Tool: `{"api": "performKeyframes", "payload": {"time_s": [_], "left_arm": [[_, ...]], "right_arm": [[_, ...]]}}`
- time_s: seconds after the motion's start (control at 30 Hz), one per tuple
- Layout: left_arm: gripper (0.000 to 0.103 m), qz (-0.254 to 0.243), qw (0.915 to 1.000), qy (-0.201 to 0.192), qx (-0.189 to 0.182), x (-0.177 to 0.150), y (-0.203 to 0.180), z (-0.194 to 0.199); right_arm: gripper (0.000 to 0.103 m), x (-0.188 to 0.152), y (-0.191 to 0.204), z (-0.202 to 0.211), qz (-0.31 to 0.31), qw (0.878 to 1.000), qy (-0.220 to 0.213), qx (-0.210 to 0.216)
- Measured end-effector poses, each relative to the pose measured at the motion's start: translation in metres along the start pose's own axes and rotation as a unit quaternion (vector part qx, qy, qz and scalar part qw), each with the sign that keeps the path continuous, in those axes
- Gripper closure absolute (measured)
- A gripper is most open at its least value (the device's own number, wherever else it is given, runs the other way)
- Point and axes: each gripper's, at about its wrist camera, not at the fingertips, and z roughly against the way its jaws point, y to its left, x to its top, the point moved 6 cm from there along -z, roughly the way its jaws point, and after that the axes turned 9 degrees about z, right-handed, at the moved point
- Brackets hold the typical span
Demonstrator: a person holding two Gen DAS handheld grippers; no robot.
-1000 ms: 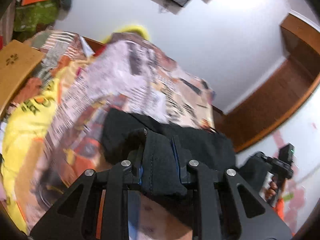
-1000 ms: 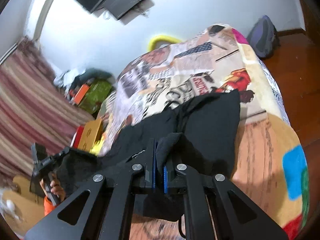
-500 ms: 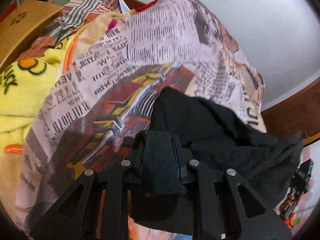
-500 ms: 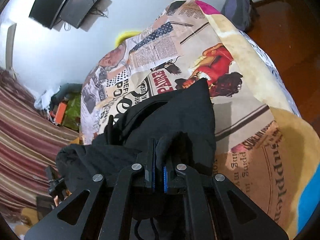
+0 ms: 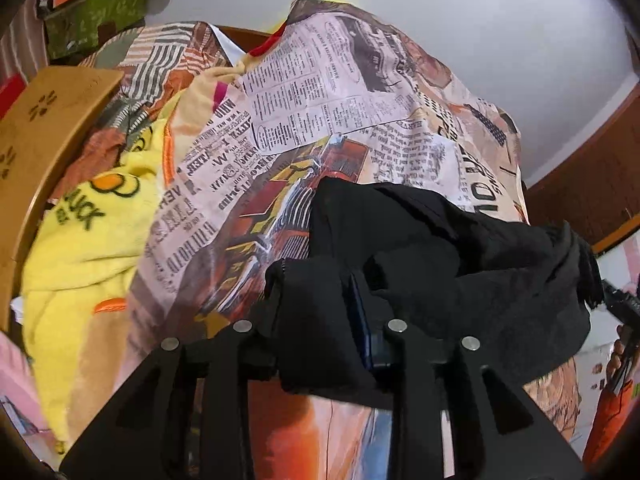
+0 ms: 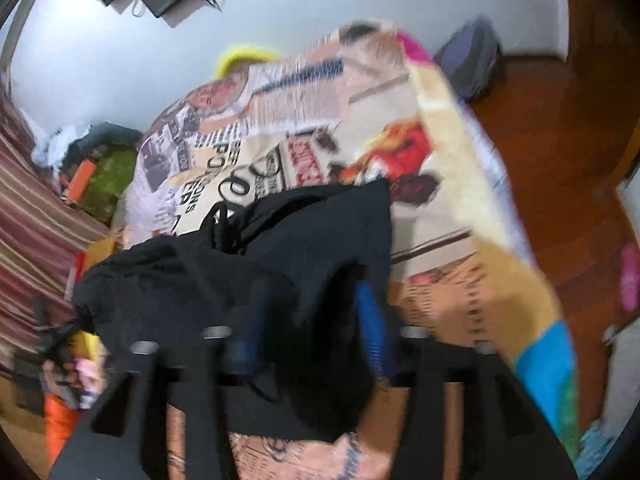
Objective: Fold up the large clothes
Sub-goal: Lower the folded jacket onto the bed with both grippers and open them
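Observation:
A black garment (image 5: 460, 248) lies bunched on a bed with a newspaper-print blanket (image 5: 320, 92). My left gripper (image 5: 320, 300) is shut on a fold of the black garment, which fills the gap between its fingers. In the right wrist view the same garment (image 6: 312, 240) drapes over my right gripper (image 6: 316, 304). The right jaws stand wide apart with blue pads (image 6: 370, 320) showing, and the cloth hangs loose between them. This view is blurred.
A yellow blanket (image 5: 92, 248) and a wooden board (image 5: 44, 120) lie left of the garment. A green box (image 5: 92, 16) sits at the far left. A purple backpack (image 6: 472, 60) rests on the wooden floor (image 6: 560, 140) beside the bed.
My right gripper has opened and released its pinch on the black garment. My left gripper stays shut on the cloth and has drawn back slightly. The garment has bunched toward the near edge.

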Motion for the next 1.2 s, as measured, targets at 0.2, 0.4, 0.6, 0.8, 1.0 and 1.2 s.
{"api": "performKeyframes", "payload": {"time_s": [0.2, 0.4, 0.6, 0.8, 1.0, 1.2], "left_arm": [[0.07, 0.003, 1.0, 0.001, -0.008, -0.005, -0.004, 0.028], [0.047, 0.025, 0.999, -0.018, -0.033, 0.001, 0.001, 0.058], [0.031, 0.024, 0.9956, -0.089, -0.016, 0.01, 0.015, 0.106], [0.031, -0.049, 0.9916, -0.117, 0.027, -0.002, -0.008, 0.117], [0.031, -0.133, 0.9841, -0.116, 0.019, -0.022, -0.074, 0.086], [0.031, -0.199, 0.9773, -0.071, 0.008, -0.048, -0.136, 0.022]], "right_arm": [[0.043, -0.006, 0.028, 0.042, 0.044, 0.998, -0.035, -0.009], [0.043, -0.019, 0.08, 0.032, 0.117, 0.993, -0.02, -0.014], [0.043, -0.025, 0.122, -0.015, 0.141, 0.99, 0.009, 0.0], [0.043, -0.027, 0.148, -0.038, 0.152, 0.988, 0.019, -0.003], [0.043, -0.024, 0.171, -0.038, 0.211, 0.977, -0.002, -0.038], [0.043, -0.023, 0.183, -0.052, 0.262, 0.963, -0.006, -0.063]]}}
